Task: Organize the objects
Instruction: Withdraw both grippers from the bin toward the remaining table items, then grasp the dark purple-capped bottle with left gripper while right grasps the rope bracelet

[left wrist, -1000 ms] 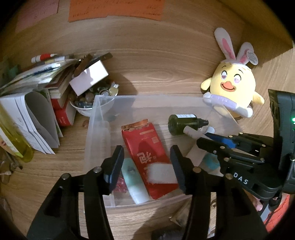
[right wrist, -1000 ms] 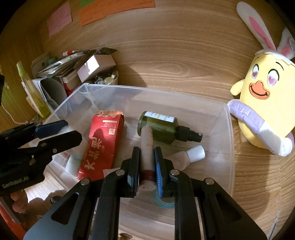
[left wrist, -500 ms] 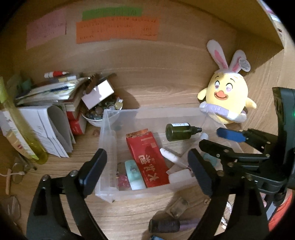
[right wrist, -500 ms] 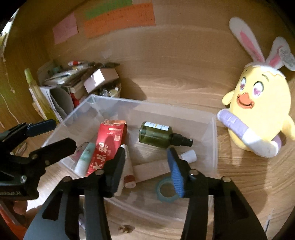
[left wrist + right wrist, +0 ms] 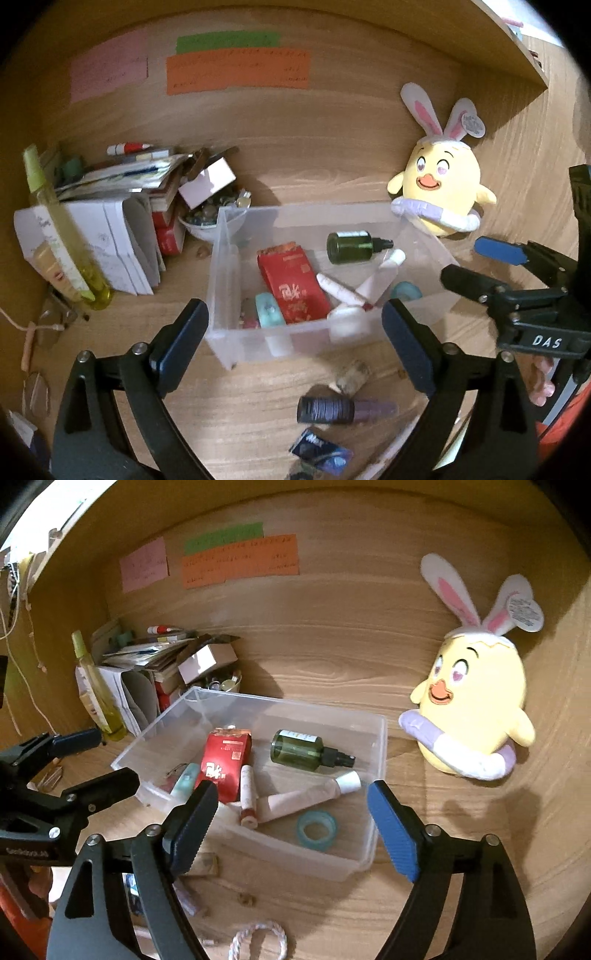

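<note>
- Grippers: the left gripper has black ribbed pads spread wide and opening, with nothing gripped between them.
- The right gripper carries one black pad and one blue ribbed pad; its jaws are opening and no item is pressed by them.
- Clear rectangular plastic bin: thin translucent walls, rounded corners, resting on the wood-grain desk surface. In the right wrist view it sits at centre, just beyond the fingertips.
- Bin contents, right wrist view: flat red foil packet at 9 o'clock of the bin centre; dark green cylindrical spray bottle with black nozzle, lying on its side at 1 o'clock; slim white stick with a red band beside the packet; pale squeezable tube with white cap lying diagonally, touching the stick's lower end; teal ring of tape at 5 o'clock, near the front wall; mint-green oblong case at 8 o'clock.
- Outside the bin, left wrist view: dark ribbed-cap cylinder with purple body at 6 o'clock, lying on the desk; blue glossy packet below it.
- Yellow plush chick with white-and-pink rabbit ears: soft fabric, upright at 3 o'clock of the bin, against the back panel.
- Stack of papers and small boxes at 9 o'clock of the bin; tall yellow-green spray bottle beside it.
</note>
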